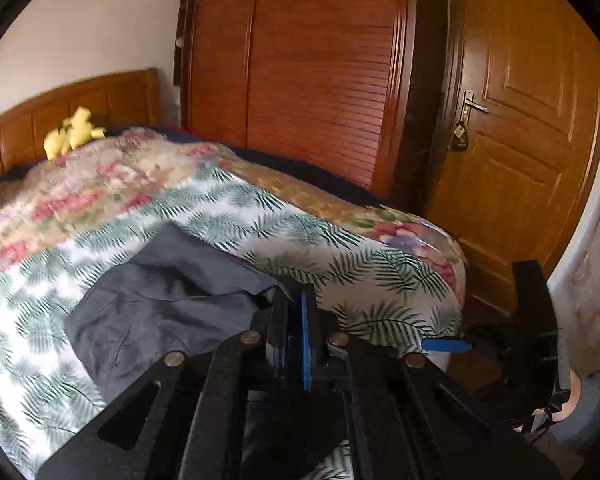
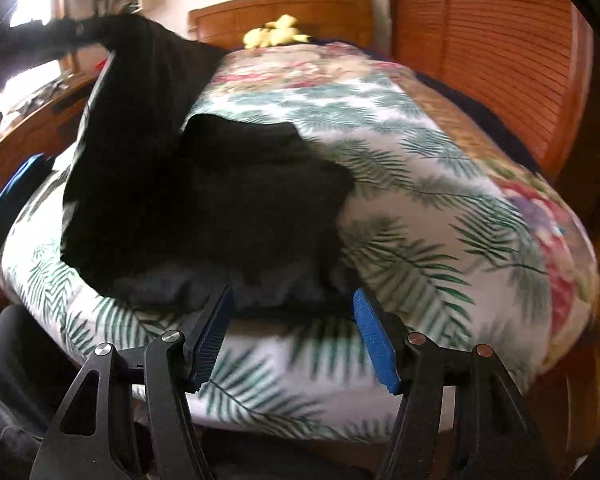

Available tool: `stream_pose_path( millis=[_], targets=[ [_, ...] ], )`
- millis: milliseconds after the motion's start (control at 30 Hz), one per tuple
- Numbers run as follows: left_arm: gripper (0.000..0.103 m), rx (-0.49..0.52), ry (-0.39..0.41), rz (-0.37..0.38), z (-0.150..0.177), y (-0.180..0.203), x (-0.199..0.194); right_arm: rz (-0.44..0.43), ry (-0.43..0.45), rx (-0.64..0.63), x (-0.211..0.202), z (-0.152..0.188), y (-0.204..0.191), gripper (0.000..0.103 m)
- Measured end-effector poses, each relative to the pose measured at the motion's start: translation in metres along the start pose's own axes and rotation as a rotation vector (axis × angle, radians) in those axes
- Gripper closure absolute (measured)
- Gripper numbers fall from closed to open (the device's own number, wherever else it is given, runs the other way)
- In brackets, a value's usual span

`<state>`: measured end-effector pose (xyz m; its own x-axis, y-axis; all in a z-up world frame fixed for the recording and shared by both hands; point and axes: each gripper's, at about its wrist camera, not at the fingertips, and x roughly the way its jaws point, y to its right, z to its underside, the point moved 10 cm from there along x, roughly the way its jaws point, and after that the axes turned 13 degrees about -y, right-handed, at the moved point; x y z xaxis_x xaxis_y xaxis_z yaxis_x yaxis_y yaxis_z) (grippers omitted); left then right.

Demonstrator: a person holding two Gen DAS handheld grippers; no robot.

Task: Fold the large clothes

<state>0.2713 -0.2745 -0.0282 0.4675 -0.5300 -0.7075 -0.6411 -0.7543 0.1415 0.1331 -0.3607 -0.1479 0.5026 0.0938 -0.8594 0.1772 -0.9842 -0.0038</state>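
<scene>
A large dark grey garment (image 1: 160, 308) lies on the leaf-print bedspread (image 1: 228, 216). My left gripper (image 1: 296, 332) is shut on an edge of the garment and holds it up. In the right wrist view the garment (image 2: 228, 200) looks black; one part rises up to the upper left where my left gripper (image 2: 66, 34) pinches it. My right gripper (image 2: 292, 332) is open and empty, its blue pads (image 2: 374, 340) just short of the garment's near edge. It also shows at the right of the left wrist view (image 1: 448, 345).
A floral quilt (image 1: 80, 196) and a yellow plush toy (image 1: 74, 132) lie by the wooden headboard (image 1: 100, 96). A slatted wardrobe (image 1: 308, 80) and a wooden door (image 1: 520, 120) stand past the bed. A wooden desk (image 2: 32, 116) stands to the bed's left.
</scene>
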Motion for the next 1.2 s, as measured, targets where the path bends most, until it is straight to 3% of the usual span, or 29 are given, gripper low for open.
stream_pose_path(
  millis=[233, 433, 833, 1200],
  targets=[
    [0.097, -0.026, -0.052, -0.073, 0.018, -0.012, -0.002, 0.023, 0.02, 0.013, -0.018, 0.002, 0.007, 0.039],
    [0.093, -0.034, -0.022, -0.094, 0.029, -0.022, -0.03, 0.005, 0.048, 0.0, -0.02, -0.011, -0.014, 0.039],
    [0.086, -0.079, 0.02, -0.127, 0.07, -0.08, -0.08, 0.015, 0.141, -0.062, -0.04, -0.073, -0.067, 0.039],
    [0.085, -0.199, -0.005, -0.199, 0.135, -0.151, -0.103, 0.016, 0.124, -0.144, -0.012, -0.142, -0.101, 0.039]
  ],
)
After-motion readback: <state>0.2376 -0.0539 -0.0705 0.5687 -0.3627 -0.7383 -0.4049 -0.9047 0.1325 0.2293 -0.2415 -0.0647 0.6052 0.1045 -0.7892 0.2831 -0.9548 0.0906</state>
